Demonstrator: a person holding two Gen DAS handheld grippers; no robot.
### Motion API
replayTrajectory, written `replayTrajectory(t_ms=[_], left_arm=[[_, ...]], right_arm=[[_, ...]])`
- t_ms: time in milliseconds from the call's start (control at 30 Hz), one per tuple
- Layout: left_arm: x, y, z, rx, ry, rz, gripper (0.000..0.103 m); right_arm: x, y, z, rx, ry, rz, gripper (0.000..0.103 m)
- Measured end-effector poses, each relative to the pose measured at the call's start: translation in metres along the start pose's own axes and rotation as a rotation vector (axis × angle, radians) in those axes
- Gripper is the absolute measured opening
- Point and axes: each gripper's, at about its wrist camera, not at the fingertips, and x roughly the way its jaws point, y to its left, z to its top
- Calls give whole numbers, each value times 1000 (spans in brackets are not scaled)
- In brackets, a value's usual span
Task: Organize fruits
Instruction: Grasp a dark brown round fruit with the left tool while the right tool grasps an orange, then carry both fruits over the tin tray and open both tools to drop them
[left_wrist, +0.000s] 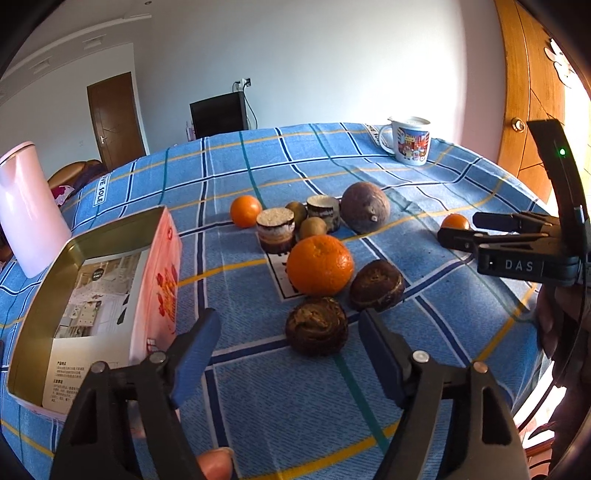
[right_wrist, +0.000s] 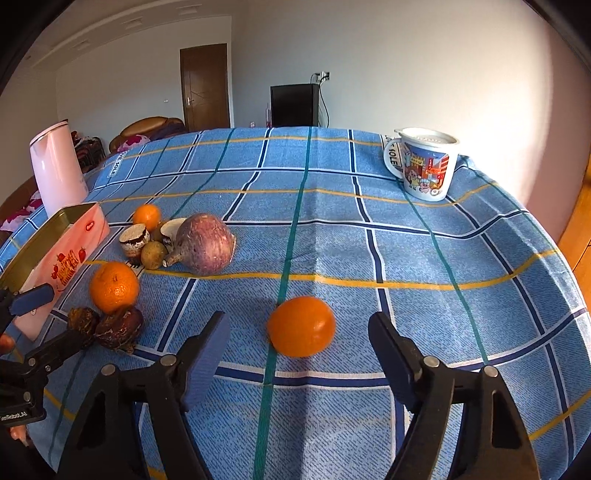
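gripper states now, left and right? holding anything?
Left gripper: open, empty, dark wrinkled fruit sits between its fingers.
Right gripper: open, empty, orange sits between its fingers.

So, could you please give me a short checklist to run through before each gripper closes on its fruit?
1. Left gripper lined up on the dark fruit: ok.
2. Left fingers clear of it: ok, not touching.
3. Right gripper lined up on the lone orange: ok.
4. Orange apart from other fruit: ok.
5. Tin open: ok.
6. Tin has room: cannot tell, a leaflet lies inside.
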Motion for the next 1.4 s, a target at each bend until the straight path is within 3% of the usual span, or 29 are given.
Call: replayTrajectory(t_ms=[100, 167, 267, 367, 600, 667, 767, 1167, 1400], left_arm=[[2, -1, 1, 13, 9, 10, 76], [1, -4, 1, 28, 9, 16, 68], [0, -9, 1, 51, 7, 14, 68], [-3, -12, 2, 55, 11, -2, 55], [12, -12, 0, 53, 70, -17, 55], [15, -5, 0, 8, 87, -66, 44], [15, -3, -1, 3, 81, -61, 40], [-10, 8, -1, -19, -20, -66, 40], [-25, 22, 4, -36, -88, -41, 40]], right_arm=[[8, 0, 2, -6, 38, 17, 64], [12, 0, 2, -8, 58, 29, 52], [12, -2, 2, -2, 62, 54, 42], [11, 1, 1, -16, 59, 62, 42], [10, 3, 0, -25, 55, 76, 42], [9, 5, 0, -34, 53, 73, 42], [7, 6, -1, -40, 39, 81, 41], [-20, 10, -7, -51, -127, 94, 41], [-36, 28, -10, -67, -203, 146, 41]])
